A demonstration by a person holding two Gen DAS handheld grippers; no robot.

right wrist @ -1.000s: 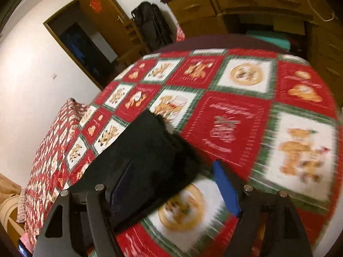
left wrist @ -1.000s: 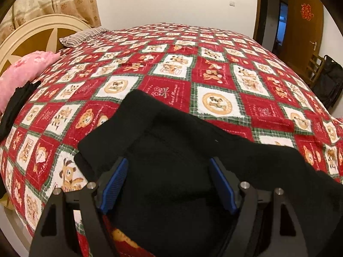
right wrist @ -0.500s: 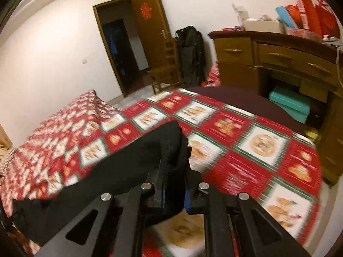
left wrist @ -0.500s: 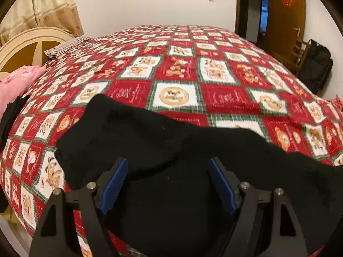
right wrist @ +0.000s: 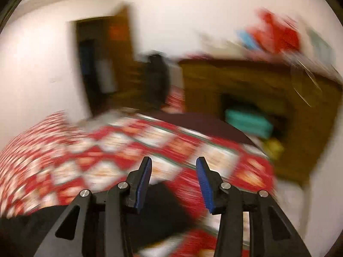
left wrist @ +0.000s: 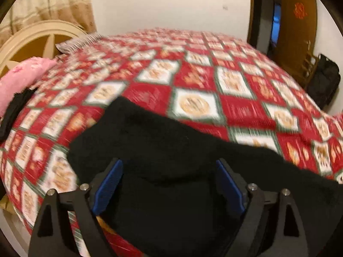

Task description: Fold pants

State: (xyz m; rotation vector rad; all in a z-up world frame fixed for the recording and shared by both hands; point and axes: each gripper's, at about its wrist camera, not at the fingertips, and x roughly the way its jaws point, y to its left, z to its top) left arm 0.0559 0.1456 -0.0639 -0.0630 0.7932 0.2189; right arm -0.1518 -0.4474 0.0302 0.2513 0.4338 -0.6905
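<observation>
The black pants [left wrist: 167,154] lie on the red patchwork bedspread [left wrist: 193,81], spread from the near left edge toward the right. My left gripper [left wrist: 169,171] is open, its blue pads [left wrist: 108,184] straddling the near part of the pants, nothing pinched. In the blurred right wrist view my right gripper [right wrist: 173,171] is open and empty above the bed, with the end of the pants [right wrist: 163,209] lying below and behind its fingers.
A cream headboard [left wrist: 36,40], a pink pillow [left wrist: 21,77] and a dark cloth [left wrist: 15,111] sit at the bed's left. A brown door [left wrist: 298,21] and black bag [left wrist: 323,81] are at the right. A wooden dresser [right wrist: 257,90] stands beyond the bed's foot.
My right gripper was shut on the pants' end half a second ago; now it has opened, let go and swung upward. The left gripper stays open over the pants.
</observation>
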